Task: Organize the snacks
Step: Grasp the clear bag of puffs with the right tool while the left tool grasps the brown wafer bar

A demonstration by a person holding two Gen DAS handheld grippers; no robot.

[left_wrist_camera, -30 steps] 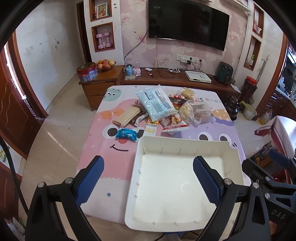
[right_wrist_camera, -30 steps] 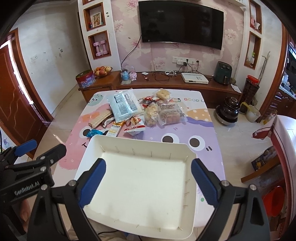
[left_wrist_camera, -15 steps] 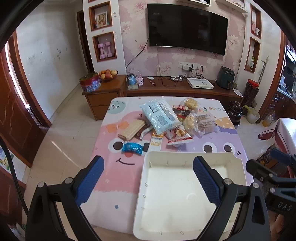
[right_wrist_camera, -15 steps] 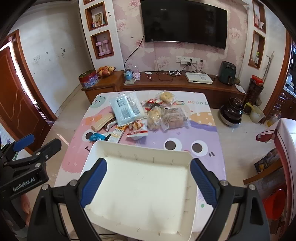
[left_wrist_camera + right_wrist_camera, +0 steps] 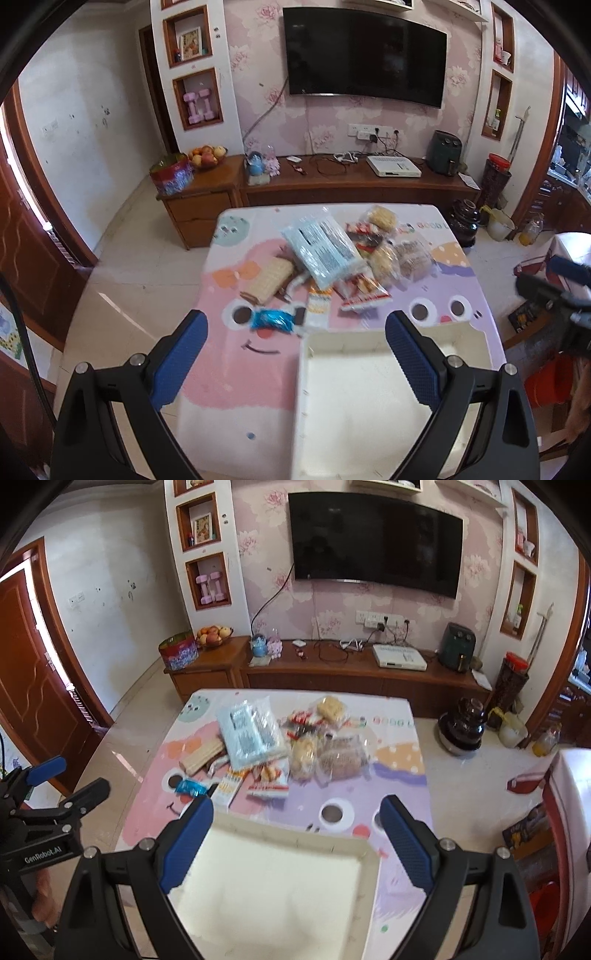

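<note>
Both the left gripper and right gripper hang spread wide, holding nothing. The shallow white plastic tray sits empty, just short of the heap of crinkly wrapped snacks. Those slippery overlapping packets could easily slide away or come up two together.
</note>
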